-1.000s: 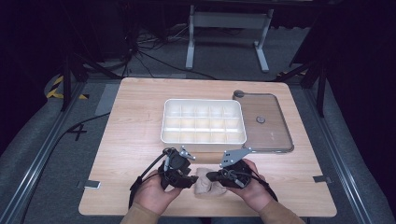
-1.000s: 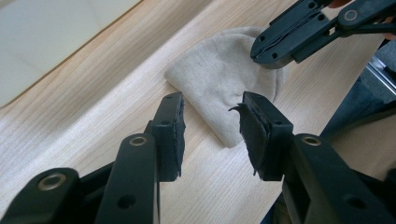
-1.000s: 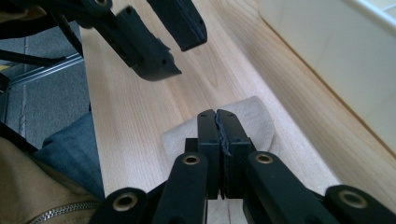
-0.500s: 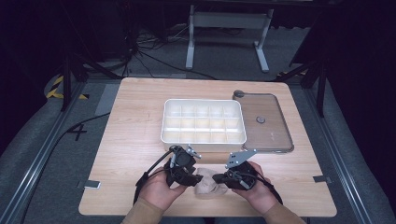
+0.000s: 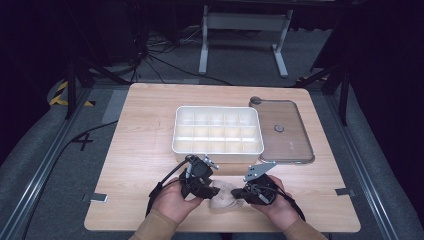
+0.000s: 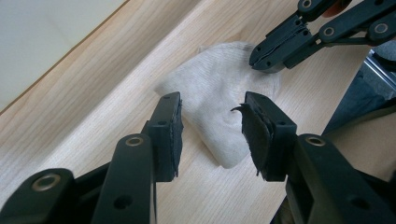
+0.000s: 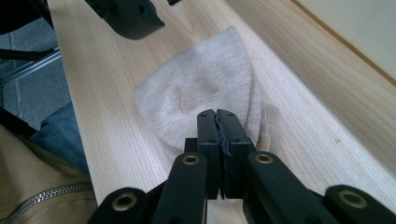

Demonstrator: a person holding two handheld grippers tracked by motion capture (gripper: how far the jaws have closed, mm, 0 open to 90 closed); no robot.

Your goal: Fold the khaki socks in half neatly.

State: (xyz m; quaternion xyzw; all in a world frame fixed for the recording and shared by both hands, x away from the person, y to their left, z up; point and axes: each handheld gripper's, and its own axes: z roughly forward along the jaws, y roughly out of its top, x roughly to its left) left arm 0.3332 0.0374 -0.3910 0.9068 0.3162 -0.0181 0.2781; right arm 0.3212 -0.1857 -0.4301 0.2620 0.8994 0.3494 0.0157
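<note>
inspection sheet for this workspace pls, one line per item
Surface: wooden table, bare at left.
Job's things: beige sock near the front edge; white compartment tray with nothing seen in its cells.
Clutter: clear lid right of the tray.
Claws: left claw open over the sock, jaws just opening; right claw shut at the sock's edge.
Cables: black cable trailing from the left claw.
Surroundings: dark floor, metal stand behind.

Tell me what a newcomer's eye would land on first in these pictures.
First, the pale beige sock lying crumpled at the near edge of the wooden table, between the two hand-held grippers. The right gripper has its jaws shut at the sock's edge, though whether it pinches the fabric is unclear, while the left gripper stands open over the sock. Behind them sits a white compartment tray, with its clear lid to the right.
</note>
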